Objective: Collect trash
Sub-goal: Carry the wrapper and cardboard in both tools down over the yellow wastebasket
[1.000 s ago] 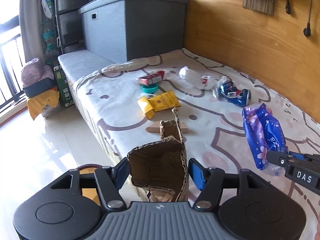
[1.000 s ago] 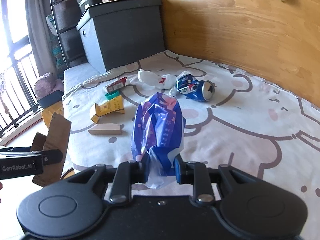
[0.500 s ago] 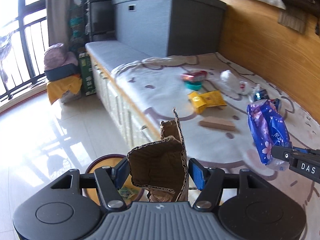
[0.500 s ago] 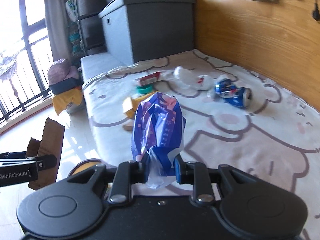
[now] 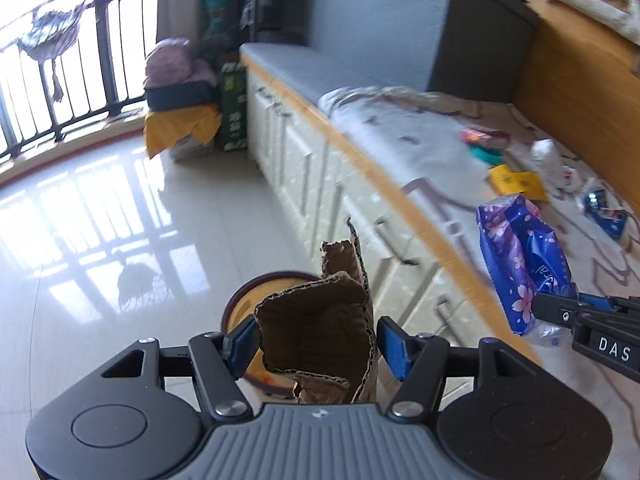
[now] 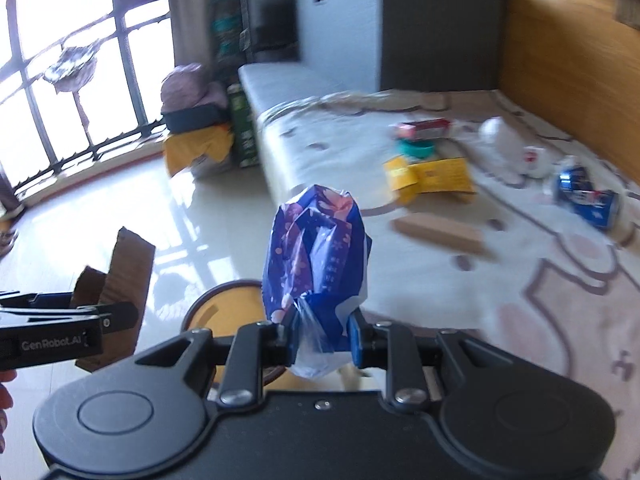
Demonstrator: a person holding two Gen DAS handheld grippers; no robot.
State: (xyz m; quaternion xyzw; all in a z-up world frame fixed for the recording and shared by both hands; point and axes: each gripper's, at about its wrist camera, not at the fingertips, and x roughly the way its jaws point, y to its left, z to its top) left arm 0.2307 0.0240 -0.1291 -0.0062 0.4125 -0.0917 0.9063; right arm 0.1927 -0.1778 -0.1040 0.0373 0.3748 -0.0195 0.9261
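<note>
My left gripper (image 5: 316, 344) is shut on a torn piece of brown cardboard (image 5: 320, 320) and holds it above a round yellow bin with a dark rim (image 5: 248, 296) on the floor. My right gripper (image 6: 322, 338) is shut on a crumpled blue flowered plastic wrapper (image 6: 316, 248), beside the bench edge and above the same bin (image 6: 224, 304). The wrapper also shows in the left wrist view (image 5: 520, 256), and the cardboard in the right wrist view (image 6: 124, 268). More trash lies on the bench: a yellow packet (image 6: 432, 174), a wooden block (image 6: 436, 234), a crushed blue can (image 6: 588, 196), a red packet (image 6: 424, 128).
The bench carries a cartoon-print sheet (image 6: 460, 280) along a wooden wall. A grey storage box (image 5: 400, 20) stands at its far end. Bags and a yellow cloth pile (image 5: 180, 120) sit on the shiny tiled floor (image 5: 100, 220) near the window railing.
Both grippers have swung left, away from the bench and towards the floor. The bin has come into fuller view below them. Both still hold their items.
</note>
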